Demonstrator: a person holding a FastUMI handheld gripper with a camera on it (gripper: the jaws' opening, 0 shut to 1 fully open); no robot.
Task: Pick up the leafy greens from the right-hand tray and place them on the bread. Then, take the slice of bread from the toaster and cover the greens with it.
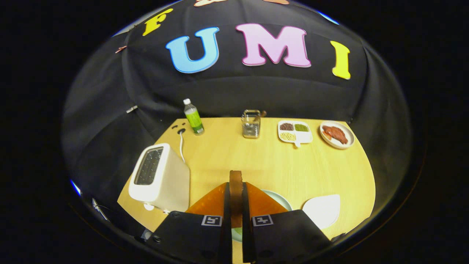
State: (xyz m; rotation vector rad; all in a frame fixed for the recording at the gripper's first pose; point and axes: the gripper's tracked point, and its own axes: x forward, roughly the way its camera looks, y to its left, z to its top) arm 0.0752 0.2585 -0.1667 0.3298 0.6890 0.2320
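**Toast slice in the jaws, above the plate**

The gripper [236,220] has its jaws drawn narrow, both pressing on a slice of bread [236,190] that stands on edge between them, its brown crust facing the camera. The slice is off the table and well clear of the toaster [161,178], which stands to the slice's left; the toaster's slot looks dark and empty, though its depth cannot be read for certain.

Directly below and just beyond the held slice lies a pale green plate [280,200], mostly hidden by the gripper. Whether the bottom bread and the leafy greens already lie on it cannot be told, as the gripper covers that spot. To the right of the slice sits a white tray [324,211], which looks bare, so the greens have probably left it.

Judged from this, the first half of the task seems done and the second half is underway: the slice is out of the toaster and carried over the plate. What is left is to turn it flat, lower it onto the greens and let go.

Far beyond the slice, along the table's [256,161] back edge, stand a green-labelled bottle [193,117], a glass jar [251,124], a divided dish [295,132] and a plate of meat [337,134].
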